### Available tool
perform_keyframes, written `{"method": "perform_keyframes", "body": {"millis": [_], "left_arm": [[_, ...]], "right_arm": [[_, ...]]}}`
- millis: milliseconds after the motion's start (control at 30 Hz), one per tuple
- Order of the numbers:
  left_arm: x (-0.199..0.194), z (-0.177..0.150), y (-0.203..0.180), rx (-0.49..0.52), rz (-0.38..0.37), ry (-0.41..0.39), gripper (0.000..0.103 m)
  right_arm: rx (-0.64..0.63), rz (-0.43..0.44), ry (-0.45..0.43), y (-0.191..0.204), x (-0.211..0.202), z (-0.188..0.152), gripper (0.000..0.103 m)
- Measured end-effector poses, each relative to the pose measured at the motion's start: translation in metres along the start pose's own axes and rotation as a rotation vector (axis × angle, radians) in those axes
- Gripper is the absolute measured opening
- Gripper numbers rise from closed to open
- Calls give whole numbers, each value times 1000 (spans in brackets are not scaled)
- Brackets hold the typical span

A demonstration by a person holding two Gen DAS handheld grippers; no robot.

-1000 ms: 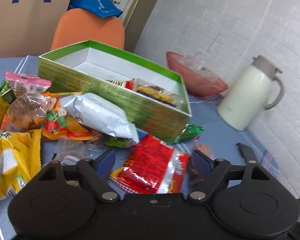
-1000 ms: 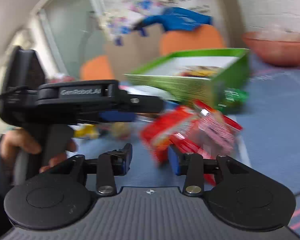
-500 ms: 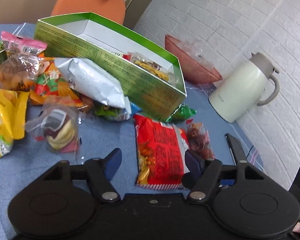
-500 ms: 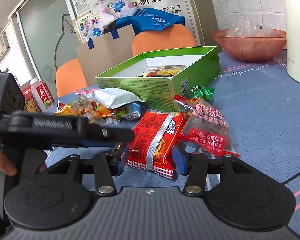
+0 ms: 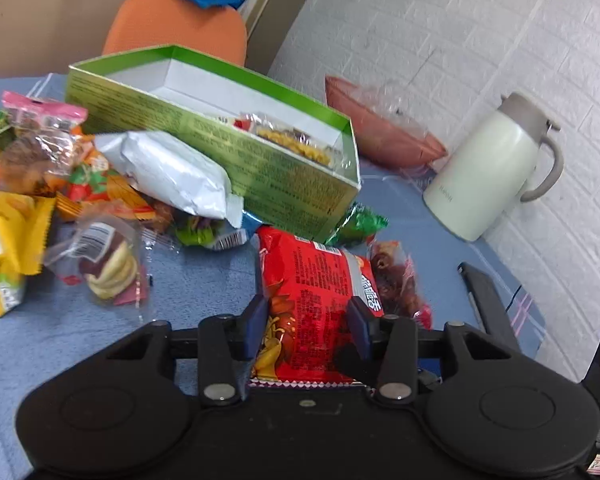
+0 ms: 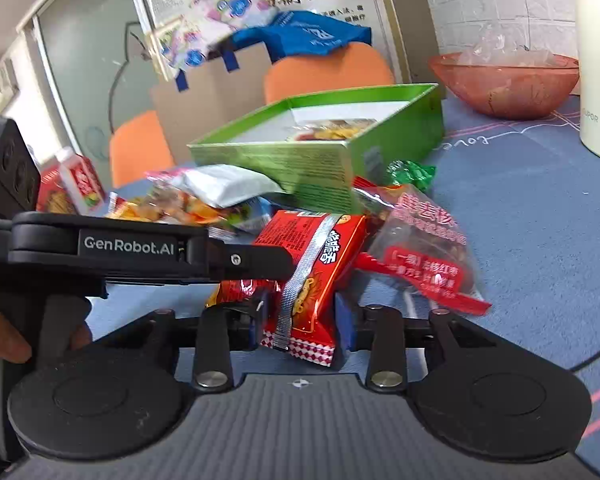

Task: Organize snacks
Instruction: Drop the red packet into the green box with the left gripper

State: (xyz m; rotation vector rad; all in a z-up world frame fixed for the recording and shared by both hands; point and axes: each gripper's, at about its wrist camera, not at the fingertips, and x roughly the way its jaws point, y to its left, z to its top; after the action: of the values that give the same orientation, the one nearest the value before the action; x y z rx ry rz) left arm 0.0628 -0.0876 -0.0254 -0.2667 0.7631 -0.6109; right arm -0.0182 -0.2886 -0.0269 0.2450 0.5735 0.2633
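A red noodle snack packet (image 5: 316,296) lies on the blue tablecloth in front of the open green box (image 5: 220,140). My left gripper (image 5: 308,328) has closed its blue pads on the packet's two long edges. My right gripper (image 6: 300,320) also has its pads against the near end of the same packet (image 6: 312,272), which looks lifted at that end. The left gripper's body (image 6: 140,248) crosses the right wrist view. The box (image 6: 320,148) holds a few wrapped snacks.
A pile of snack packets (image 5: 80,184) lies left of the box, with a silver packet (image 5: 172,172) leaning on it. A clear date packet (image 6: 424,248) lies right of the red one. A cream jug (image 5: 492,168) and a pink bowl (image 5: 380,132) stand at the right.
Both grippers have moved in and closed onto the red packet. The left gripper's jaws have narrowed from wide open to the packet's width.
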Motion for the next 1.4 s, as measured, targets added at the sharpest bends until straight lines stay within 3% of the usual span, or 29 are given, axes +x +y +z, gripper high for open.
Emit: {"method": "perform_keyframes", "body": {"millis": [267, 600, 933, 1167, 1200, 1233, 1300, 1333, 1400], "left_arm": [[-40, 32, -9, 11, -15, -138, 89], [-39, 104, 2, -4, -7, -244, 89], [19, 150, 59, -130, 32, -196, 88], [46, 163, 79, -133, 78, -171, 88], [49, 163, 81, -128, 90, -165, 99], [51, 163, 81, -119, 104, -158, 103], [48, 158, 80, -98, 145, -160, 103], [43, 154, 79, -82, 166, -181, 103], [32, 149, 76, -48, 178, -203, 103]], "right_arm": [[-55, 63, -128, 19, -20, 28, 57], [-124, 114, -260, 22, 9, 97, 57], [-91, 109, -183, 12, 87, 130, 57], [-21, 110, -133, 2, 124, 134, 57], [-12, 111, -122, 1, 129, 134, 59], [-7, 119, -104, 0, 135, 135, 65], [-23, 99, -47, 2, 149, 132, 76], [-44, 74, -30, 3, 152, 131, 90], [-90, 48, -44, 7, 147, 126, 95]]}}
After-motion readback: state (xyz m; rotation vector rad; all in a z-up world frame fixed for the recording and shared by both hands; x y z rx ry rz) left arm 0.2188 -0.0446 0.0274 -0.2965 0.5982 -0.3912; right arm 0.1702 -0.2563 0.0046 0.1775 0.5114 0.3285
